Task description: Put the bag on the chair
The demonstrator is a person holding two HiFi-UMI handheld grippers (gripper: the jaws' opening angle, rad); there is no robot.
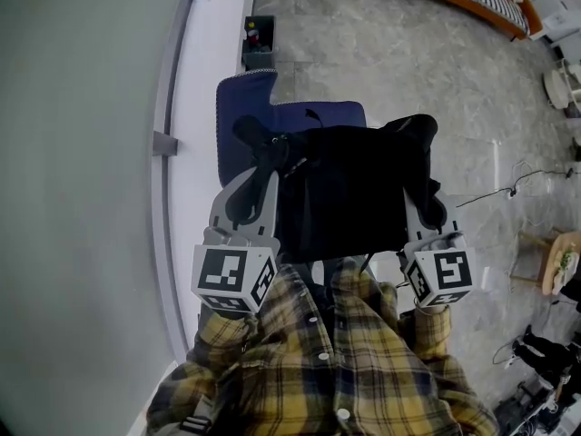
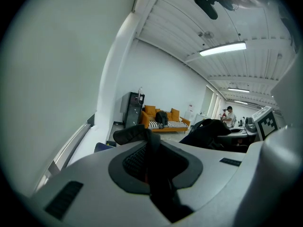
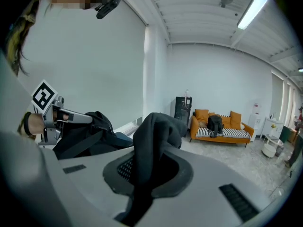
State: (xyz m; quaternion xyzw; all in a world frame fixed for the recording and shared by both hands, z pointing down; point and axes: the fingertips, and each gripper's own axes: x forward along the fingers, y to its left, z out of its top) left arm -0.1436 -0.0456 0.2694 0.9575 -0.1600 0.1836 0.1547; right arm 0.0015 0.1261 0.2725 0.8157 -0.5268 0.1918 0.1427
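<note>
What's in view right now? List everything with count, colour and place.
bag: 1, black, held up between both tools, over the chair
chair: 1, blue, by the wall, partly behind the bag
sofa: 1, orange, far side of the room
backpack: 1, black, on the sofa
cabinet: 1, black, against the far wall, left of the sofa
shirt: 1, yellow plaid, bottom of head view
left tool: 1, grey, shut on the bag
right tool: 1, grey, shut on the bag
</note>
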